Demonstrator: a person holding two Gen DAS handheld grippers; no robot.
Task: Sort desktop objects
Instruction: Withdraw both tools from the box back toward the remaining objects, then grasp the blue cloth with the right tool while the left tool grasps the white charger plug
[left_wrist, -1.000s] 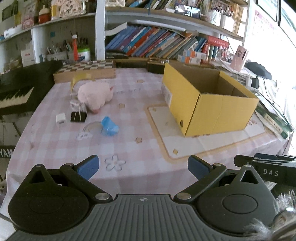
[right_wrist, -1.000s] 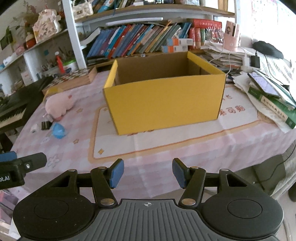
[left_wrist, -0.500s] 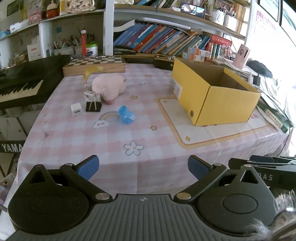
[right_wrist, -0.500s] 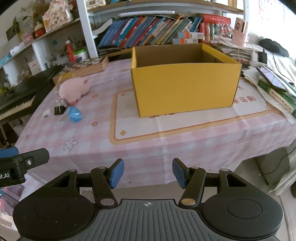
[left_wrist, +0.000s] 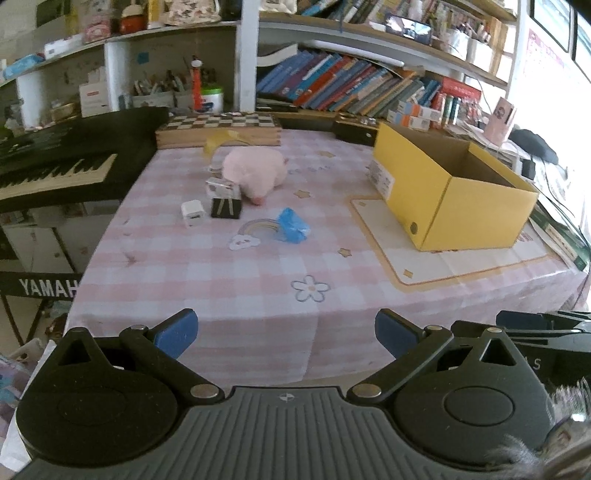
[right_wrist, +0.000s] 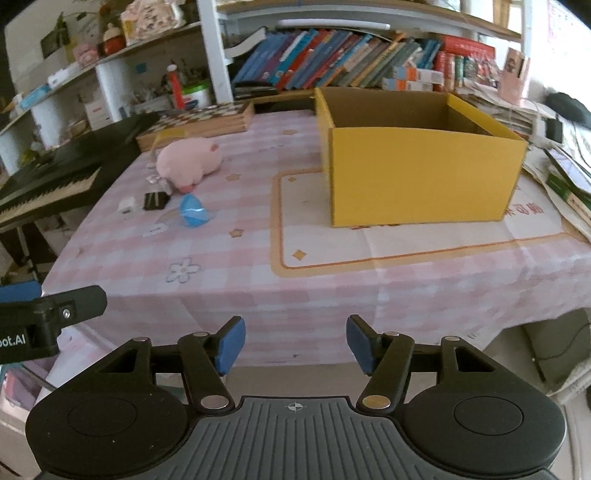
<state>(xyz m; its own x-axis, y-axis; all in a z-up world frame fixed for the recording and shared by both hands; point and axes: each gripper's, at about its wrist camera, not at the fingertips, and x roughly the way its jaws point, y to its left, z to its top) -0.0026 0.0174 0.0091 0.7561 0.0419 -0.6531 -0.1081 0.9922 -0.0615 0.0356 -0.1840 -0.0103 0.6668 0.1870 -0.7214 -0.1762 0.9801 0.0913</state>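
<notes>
An open yellow cardboard box (left_wrist: 454, 199) (right_wrist: 417, 177) stands on the right of the pink checked tablecloth. To its left lie a pink plush toy (left_wrist: 255, 173) (right_wrist: 188, 162), a blue crumpled object (left_wrist: 293, 230) (right_wrist: 192, 212), a black binder clip (left_wrist: 226, 207) (right_wrist: 155, 201), a white cube charger (left_wrist: 192, 213) (right_wrist: 127, 205) and a small clear box (left_wrist: 221, 187). My left gripper (left_wrist: 286, 332) is open and empty, off the table's front edge. My right gripper (right_wrist: 293, 345) is open and empty, also in front of the table.
A chessboard box (left_wrist: 221, 129) lies at the table's back. A black Yamaha keyboard (left_wrist: 55, 166) stands to the left. Bookshelves (left_wrist: 351, 85) fill the back. Books and papers (right_wrist: 561, 173) are stacked on the right. The left gripper's body (right_wrist: 44, 317) shows at the right wrist view's left edge.
Both grippers have pulled back from the table and away from the objects; the table now looks farther off. Both stay open and empty.
</notes>
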